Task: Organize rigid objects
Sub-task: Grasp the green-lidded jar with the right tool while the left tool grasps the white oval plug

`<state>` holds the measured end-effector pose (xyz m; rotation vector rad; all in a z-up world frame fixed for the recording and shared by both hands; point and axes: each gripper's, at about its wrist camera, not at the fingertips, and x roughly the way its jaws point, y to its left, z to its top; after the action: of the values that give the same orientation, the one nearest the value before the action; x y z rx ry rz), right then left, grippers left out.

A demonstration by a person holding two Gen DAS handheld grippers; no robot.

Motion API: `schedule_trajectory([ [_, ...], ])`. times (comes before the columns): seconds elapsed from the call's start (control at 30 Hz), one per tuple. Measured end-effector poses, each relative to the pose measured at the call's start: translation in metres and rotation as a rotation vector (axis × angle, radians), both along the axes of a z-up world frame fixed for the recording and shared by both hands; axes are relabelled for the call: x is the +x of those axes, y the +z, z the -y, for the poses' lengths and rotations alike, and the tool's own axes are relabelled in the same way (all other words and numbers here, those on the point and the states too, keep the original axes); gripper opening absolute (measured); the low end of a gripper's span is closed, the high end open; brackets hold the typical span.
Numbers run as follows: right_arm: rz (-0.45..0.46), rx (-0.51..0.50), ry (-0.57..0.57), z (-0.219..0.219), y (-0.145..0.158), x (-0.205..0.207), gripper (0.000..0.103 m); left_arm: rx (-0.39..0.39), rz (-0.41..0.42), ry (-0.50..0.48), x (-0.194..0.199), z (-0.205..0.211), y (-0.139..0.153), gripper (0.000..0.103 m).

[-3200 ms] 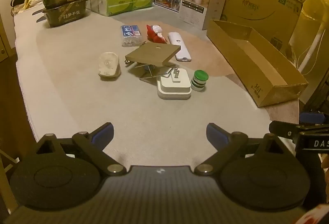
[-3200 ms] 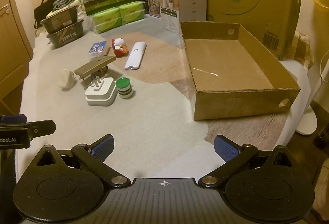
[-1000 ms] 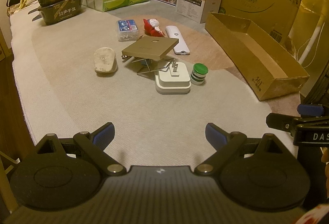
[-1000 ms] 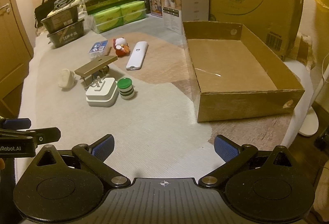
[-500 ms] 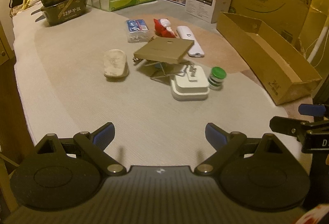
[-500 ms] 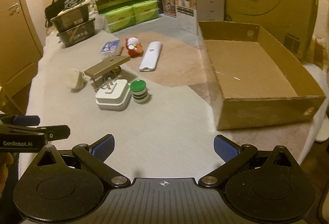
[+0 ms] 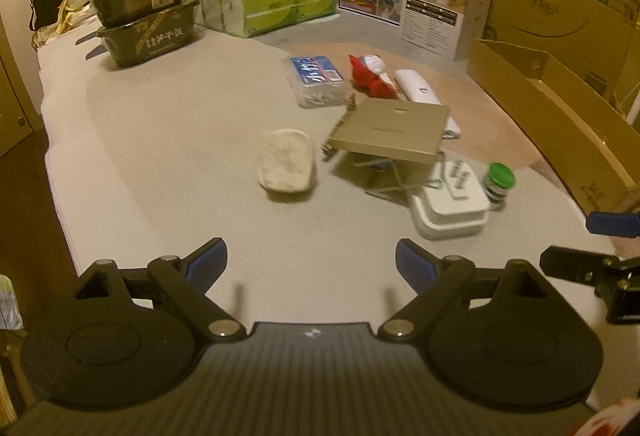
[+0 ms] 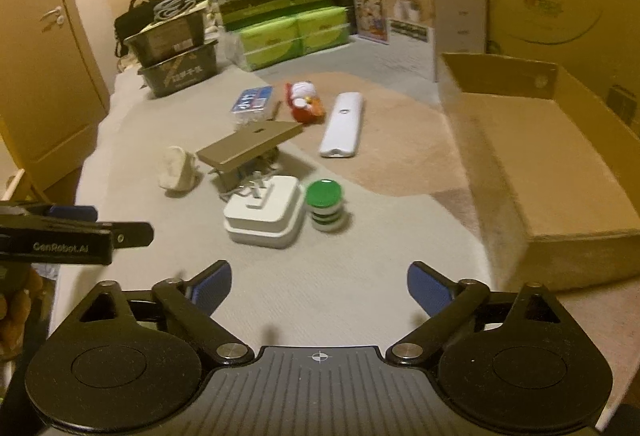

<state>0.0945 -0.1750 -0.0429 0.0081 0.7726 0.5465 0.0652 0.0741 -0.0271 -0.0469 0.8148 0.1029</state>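
Grey mat (image 7: 168, 140) holds scattered objects; both tools gape empty.

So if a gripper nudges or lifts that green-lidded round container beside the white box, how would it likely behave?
The green-lidded container stands upright and looks squat, so it probably slides rather than tips when pushed low. Its ribbed round sides look rigid and may suit the fingers, though knocked over it could roll. It sits close beside the white box, which likely blocks a leftward push.

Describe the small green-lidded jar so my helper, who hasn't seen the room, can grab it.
Start at the open cardboard box on the right. Left of it lies a white square box; the small jar stands at that box's right side. It alone has a green lid.
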Motion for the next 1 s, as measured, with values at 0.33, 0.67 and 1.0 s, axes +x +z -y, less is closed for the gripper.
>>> schedule_trajectory([
  [0.33, 0.077, -0.065, -0.048, -0.025, -0.013, 0.025, 0.072, 0.023, 0.022, -0.027, 0.027, -0.020, -0.004, 0.086],
  [0.67, 0.095, -0.093, -0.044, -0.033, -0.031, 0.050, 0.054, 0.014, 0.032, -0.034, 0.053, -0.029, -0.015, 0.078],
  [1.0, 0.105, -0.091, -0.035, -0.039, -0.035, 0.065, 0.036, 0.016, 0.031, -0.036, 0.071, -0.029, -0.026, 0.065],
])
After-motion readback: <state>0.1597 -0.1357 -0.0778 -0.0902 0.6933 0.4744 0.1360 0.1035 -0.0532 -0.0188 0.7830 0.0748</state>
